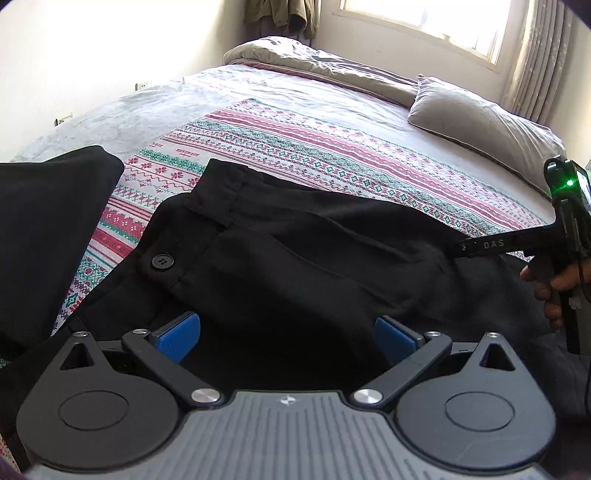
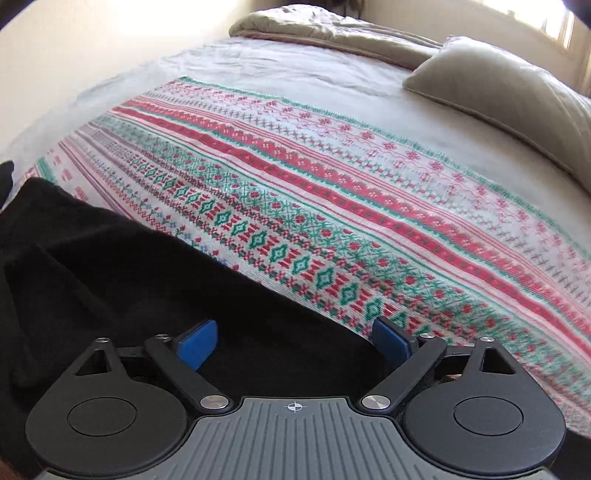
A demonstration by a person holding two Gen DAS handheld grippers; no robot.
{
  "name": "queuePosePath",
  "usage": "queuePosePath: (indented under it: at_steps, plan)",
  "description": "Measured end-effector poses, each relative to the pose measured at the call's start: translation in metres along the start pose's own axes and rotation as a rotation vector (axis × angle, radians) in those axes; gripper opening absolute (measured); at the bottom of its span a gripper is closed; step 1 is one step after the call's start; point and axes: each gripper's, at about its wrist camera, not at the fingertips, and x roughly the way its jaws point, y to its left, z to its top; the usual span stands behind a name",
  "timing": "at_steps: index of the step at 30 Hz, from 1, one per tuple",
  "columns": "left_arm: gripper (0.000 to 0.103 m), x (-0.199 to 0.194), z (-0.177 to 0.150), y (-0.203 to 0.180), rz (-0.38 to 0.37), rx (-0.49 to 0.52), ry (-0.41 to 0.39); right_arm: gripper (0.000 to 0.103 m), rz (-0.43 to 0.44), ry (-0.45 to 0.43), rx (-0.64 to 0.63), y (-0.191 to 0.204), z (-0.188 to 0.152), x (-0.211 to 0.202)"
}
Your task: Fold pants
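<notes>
Black pants [image 1: 295,266] lie on the bed, their waistband and black button [image 1: 162,261] toward the left. My left gripper [image 1: 287,341] hovers open just over the pants, its blue pads wide apart and nothing pinched between them. Another fold of black cloth [image 1: 55,221] rises at the left; I cannot tell whether it belongs to the pants. A finger [image 1: 484,245] of my right gripper reaches in from the right edge over the pants, with a hand [image 1: 550,288] on its grip. In the right wrist view my right gripper [image 2: 294,345] stands open above the edge of the pants [image 2: 110,277].
A red, green and white patterned blanket [image 1: 295,147] [image 2: 332,221] covers the bed under the pants. A grey pillow [image 1: 480,125] [image 2: 517,92] lies at the far right. A bunched comforter [image 1: 314,62] sits at the far end, below a bright window [image 1: 424,22].
</notes>
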Motion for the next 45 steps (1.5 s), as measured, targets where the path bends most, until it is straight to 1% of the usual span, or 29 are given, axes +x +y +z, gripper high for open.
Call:
queuePosePath:
  at_steps: [1,2,3,4,5,6,8,10,13,18,20,23,29,31,34,37,41,43,45]
  plan:
    - [0.103,0.0,0.0,0.0,-0.001,0.001,-0.001,0.083,0.01,-0.009,-0.001,0.001,-0.001,-0.001]
    - [0.103,-0.001,0.0,0.0,-0.003,0.001,-0.002,0.07,0.023,-0.016,-0.004,0.002,-0.001,-0.002]
    - [0.103,-0.001,0.0,-0.001,-0.005,0.0,-0.003,0.051,0.039,-0.021,-0.013,0.004,-0.002,-0.004]
    - [0.103,-0.002,0.0,-0.001,-0.008,-0.003,-0.004,0.042,0.054,-0.02,-0.025,0.007,-0.001,-0.006]
    - [0.103,-0.003,0.0,-0.001,-0.013,-0.006,-0.006,0.028,0.053,-0.015,-0.037,0.012,0.0,-0.009]
    - [0.103,-0.004,0.0,-0.001,-0.022,-0.009,-0.008,0.012,0.045,-0.009,-0.059,0.017,0.001,-0.012]
    - [0.103,-0.005,0.001,-0.001,-0.045,-0.018,-0.011,0.003,0.021,-0.002,-0.086,0.026,0.003,-0.02]
    - [0.103,-0.008,0.001,-0.002,-0.074,-0.029,-0.015,0.001,-0.002,-0.027,-0.098,0.032,0.005,-0.032]
    - [0.103,-0.01,0.0,-0.002,-0.114,-0.045,-0.016,0.001,-0.006,-0.083,-0.104,0.037,0.005,-0.065]
    - [0.103,-0.017,-0.003,-0.006,-0.179,-0.062,-0.022,0.001,-0.027,-0.141,-0.171,0.056,-0.012,-0.12]
    - [0.103,-0.02,-0.005,-0.009,-0.204,-0.063,-0.029,0.001,-0.018,-0.156,-0.194,0.067,-0.024,-0.137]
    - [0.103,-0.025,-0.006,-0.012,-0.243,-0.065,-0.045,0.001,-0.008,-0.156,-0.207,0.081,-0.045,-0.157]
    - [0.1,-0.023,-0.008,-0.012,-0.32,-0.07,-0.067,0.001,0.033,-0.142,-0.213,0.102,-0.092,-0.169]
    - [0.09,-0.021,-0.008,-0.012,-0.353,-0.069,-0.073,0.001,0.044,-0.132,-0.204,0.108,-0.105,-0.165]
    - [0.081,-0.014,-0.008,-0.016,-0.406,-0.083,-0.059,0.001,0.055,-0.107,-0.178,0.114,-0.123,-0.154]
    - [0.075,-0.007,-0.007,-0.027,-0.424,-0.094,-0.034,0.002,0.041,-0.086,-0.168,0.12,-0.136,-0.142]
    - [0.069,0.0,-0.01,-0.048,-0.413,-0.074,-0.01,0.002,0.023,-0.104,-0.141,0.119,-0.141,-0.142]
    - [0.063,0.005,-0.013,-0.059,-0.374,-0.049,0.011,0.002,0.025,-0.122,-0.113,0.117,-0.141,-0.146]
    - [0.06,0.012,-0.016,-0.068,-0.344,-0.032,0.018,0.002,0.031,-0.134,-0.09,0.114,-0.141,-0.149]
